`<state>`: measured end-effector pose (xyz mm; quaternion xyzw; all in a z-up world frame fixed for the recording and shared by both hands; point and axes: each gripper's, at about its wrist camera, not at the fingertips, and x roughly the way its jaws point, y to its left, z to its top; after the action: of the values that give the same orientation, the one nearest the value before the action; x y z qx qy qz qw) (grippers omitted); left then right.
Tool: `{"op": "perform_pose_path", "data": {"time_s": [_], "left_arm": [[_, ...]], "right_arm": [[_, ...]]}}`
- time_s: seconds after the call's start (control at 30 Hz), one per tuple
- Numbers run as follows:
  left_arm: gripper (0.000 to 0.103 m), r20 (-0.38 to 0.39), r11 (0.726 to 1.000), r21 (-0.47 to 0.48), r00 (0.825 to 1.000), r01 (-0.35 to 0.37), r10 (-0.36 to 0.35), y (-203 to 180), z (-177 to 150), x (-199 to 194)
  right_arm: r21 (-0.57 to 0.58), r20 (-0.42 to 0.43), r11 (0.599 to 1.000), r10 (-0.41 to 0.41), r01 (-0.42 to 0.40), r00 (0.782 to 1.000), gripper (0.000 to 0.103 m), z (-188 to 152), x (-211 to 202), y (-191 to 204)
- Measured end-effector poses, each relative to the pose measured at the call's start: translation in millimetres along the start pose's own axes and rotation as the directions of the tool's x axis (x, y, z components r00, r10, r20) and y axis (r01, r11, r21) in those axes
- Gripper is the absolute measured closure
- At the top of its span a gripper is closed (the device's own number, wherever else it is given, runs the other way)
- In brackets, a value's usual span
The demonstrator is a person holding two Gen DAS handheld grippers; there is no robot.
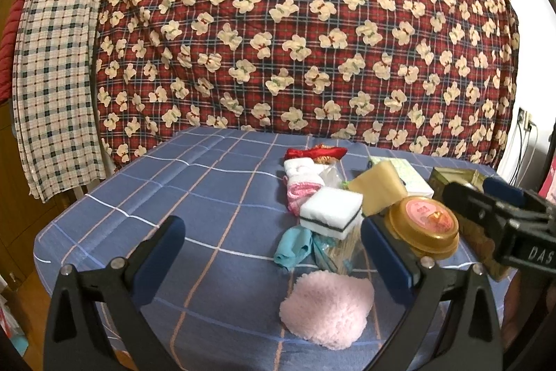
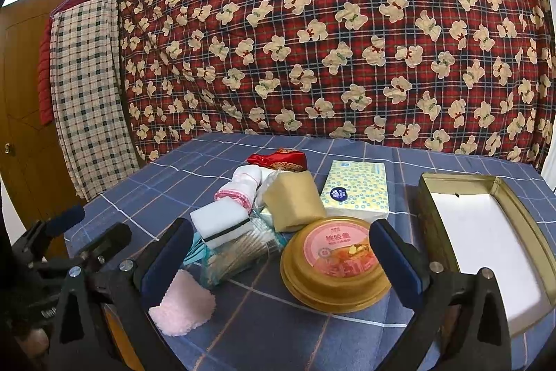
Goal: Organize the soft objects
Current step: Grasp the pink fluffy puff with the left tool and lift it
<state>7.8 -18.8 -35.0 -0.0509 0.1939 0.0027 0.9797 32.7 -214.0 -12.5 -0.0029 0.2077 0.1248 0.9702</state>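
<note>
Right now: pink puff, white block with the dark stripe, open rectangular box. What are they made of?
Pink puff: looks like fluffy plush or fleece, with a matte, nubby pile and a ragged edge.
White block: probably foam sponge, matte with square-cut faces and a dark middle layer.
Open box: likely tin, given the thin gold-toned glossy walls and rolled rim; the white lining could be paper or paint.

Fluffy pad (image 2: 182, 310) nearest, round tin (image 2: 335, 263) right of it, open box (image 2: 486, 242) far right.
</note>
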Motion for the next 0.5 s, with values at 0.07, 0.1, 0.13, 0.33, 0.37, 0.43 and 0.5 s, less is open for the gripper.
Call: {"op": "perform_pose_path", "data": {"time_s": [0.07, 0.1, 0.13, 0.33, 0.37, 0.43, 0.5], "left_arm": [[0.000, -0.015, 1.000, 0.007, 1.000, 0.026, -0.026, -6.6, -7.5, 4.2], [0.000, -0.031, 0.999, 0.023, 0.999, 0.034, -0.034, -11.7, -11.5, 6.7], [0.000, -0.045, 0.998, 0.040, 0.998, 0.040, -0.038, -17.2, -16.0, 9.3], [0.000, -0.137, 0.996, 0.059, 0.989, 0.059, -0.051, -29.3, -38.2, 28.9], [0.000, -0.143, 0.997, 0.060, 0.989, 0.056, -0.047, -28.8, -40.8, 29.9], [0.000, -0.152, 0.996, 0.065, 0.987, 0.058, -0.048, -32.9, -45.2, 34.3], [0.001, -0.180, 0.995, 0.077, 0.982, 0.070, -0.055, -36.7, -48.8, 41.6]], "right_arm": [[0.003, -0.004, 1.000, -0.003, 0.003, 1.000, 0.001, -3.3, 1.6, -2.0], [0.005, -0.006, 1.000, -0.004, 0.004, 1.000, 0.001, -5.7, 2.8, -4.1], [0.007, -0.006, 1.000, -0.008, 0.008, 1.000, 0.001, -9.1, 2.8, -5.5], [0.037, -0.023, 0.999, -0.023, 0.024, 0.999, 0.001, -11.4, 6.8, -16.8], [0.039, -0.027, 0.999, -0.026, 0.027, 0.999, 0.001, -14.1, 7.7, -17.7], [0.030, -0.033, 0.999, -0.035, 0.036, 0.999, 0.001, -11.2, 12.1, -21.2], [0.029, -0.044, 0.999, -0.036, 0.037, 0.998, 0.001, -14.0, 15.4, -21.3]]}}
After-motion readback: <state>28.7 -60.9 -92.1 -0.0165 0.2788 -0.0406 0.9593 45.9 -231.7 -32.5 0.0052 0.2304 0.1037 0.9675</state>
